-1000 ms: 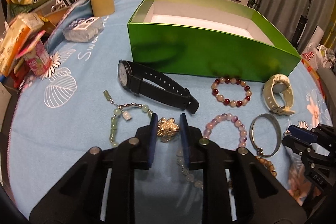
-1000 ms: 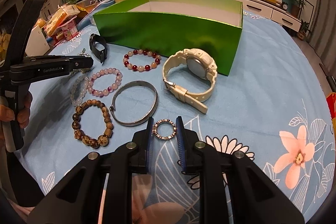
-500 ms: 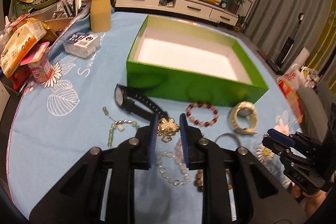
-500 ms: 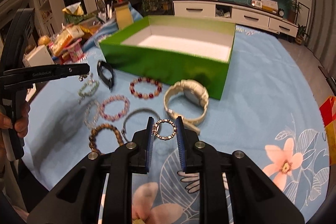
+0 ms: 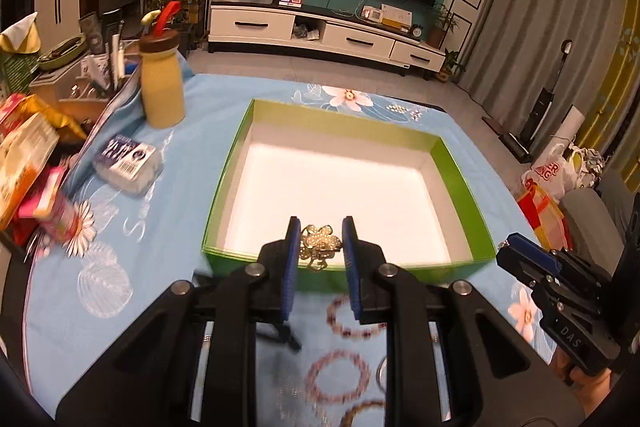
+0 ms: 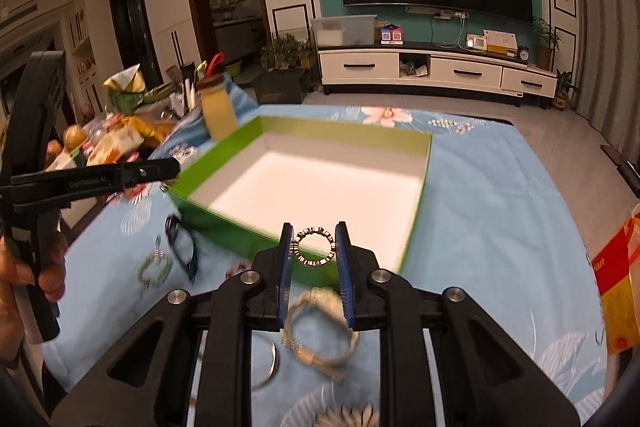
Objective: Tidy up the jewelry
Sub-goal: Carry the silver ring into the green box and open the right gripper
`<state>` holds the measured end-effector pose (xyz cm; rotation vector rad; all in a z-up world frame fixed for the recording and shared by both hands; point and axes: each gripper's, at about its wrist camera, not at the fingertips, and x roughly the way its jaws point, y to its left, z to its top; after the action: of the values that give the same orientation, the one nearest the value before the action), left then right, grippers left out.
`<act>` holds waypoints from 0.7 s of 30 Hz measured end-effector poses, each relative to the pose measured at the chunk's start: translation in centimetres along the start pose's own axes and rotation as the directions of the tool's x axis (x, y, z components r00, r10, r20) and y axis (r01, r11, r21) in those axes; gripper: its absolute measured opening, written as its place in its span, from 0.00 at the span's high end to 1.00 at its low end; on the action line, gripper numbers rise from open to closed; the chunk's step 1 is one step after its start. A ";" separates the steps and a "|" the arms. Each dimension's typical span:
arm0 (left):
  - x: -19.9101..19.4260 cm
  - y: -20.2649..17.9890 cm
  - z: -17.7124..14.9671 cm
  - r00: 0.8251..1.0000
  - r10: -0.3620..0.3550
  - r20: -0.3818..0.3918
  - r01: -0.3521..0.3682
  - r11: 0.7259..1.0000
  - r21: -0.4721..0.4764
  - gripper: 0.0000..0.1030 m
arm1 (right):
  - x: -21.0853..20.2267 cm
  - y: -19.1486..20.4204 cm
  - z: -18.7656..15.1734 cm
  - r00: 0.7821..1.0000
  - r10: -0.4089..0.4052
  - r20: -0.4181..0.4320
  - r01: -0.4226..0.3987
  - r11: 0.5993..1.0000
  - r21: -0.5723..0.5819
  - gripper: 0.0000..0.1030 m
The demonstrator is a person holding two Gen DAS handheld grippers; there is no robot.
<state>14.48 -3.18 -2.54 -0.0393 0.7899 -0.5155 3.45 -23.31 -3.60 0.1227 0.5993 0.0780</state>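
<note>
My left gripper (image 5: 319,247) is shut on a gold pearl brooch (image 5: 319,246), held in the air over the near wall of the open green box (image 5: 456,183). My right gripper (image 6: 314,247) is shut on a small studded ring (image 6: 314,247), held above the near corner of the same green box (image 6: 416,215), whose white floor shows nothing in it. On the blue cloth below lie bead bracelets (image 5: 340,375), a cream watch (image 6: 320,331), a black watch (image 6: 182,247), a silver bangle (image 6: 270,367) and a green bead bracelet (image 6: 154,269).
A yellow bottle (image 5: 162,83), a tissue pack (image 5: 128,163) and snack packets (image 5: 28,167) crowd the table's left side. A red and yellow bag (image 6: 618,287) hangs off the right edge. The other gripper (image 5: 560,291) and a hand holding a gripper handle (image 6: 36,267) are close alongside.
Both grippers have risen off the cloth with their pieces and tipped forward, so the box's inside now lies beneath them. The jewellery on the cloth has dropped low in both views.
</note>
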 end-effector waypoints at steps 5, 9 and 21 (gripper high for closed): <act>3.4 -0.7 1.8 0.999 0.025 -0.040 -0.024 1.000 0.006 0.80 | 3.0 -0.4 1.4 1.000 -0.016 -0.019 0.016 1.000 0.004 0.80; 5.9 -0.9 2.0 0.995 0.053 -0.085 -0.053 0.999 0.004 0.80 | 5.5 -0.9 1.6 0.997 -0.029 -0.065 0.031 0.999 0.020 0.80; 3.4 1.2 1.5 0.995 0.085 -0.048 -0.087 0.996 -0.037 0.33 | 3.1 -4.5 0.3 0.997 -0.050 -0.060 0.060 0.982 0.178 0.61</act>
<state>18.03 -3.97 -4.00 -0.0299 0.8435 -0.4206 6.34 -27.43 -5.66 0.2795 0.6641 -0.0263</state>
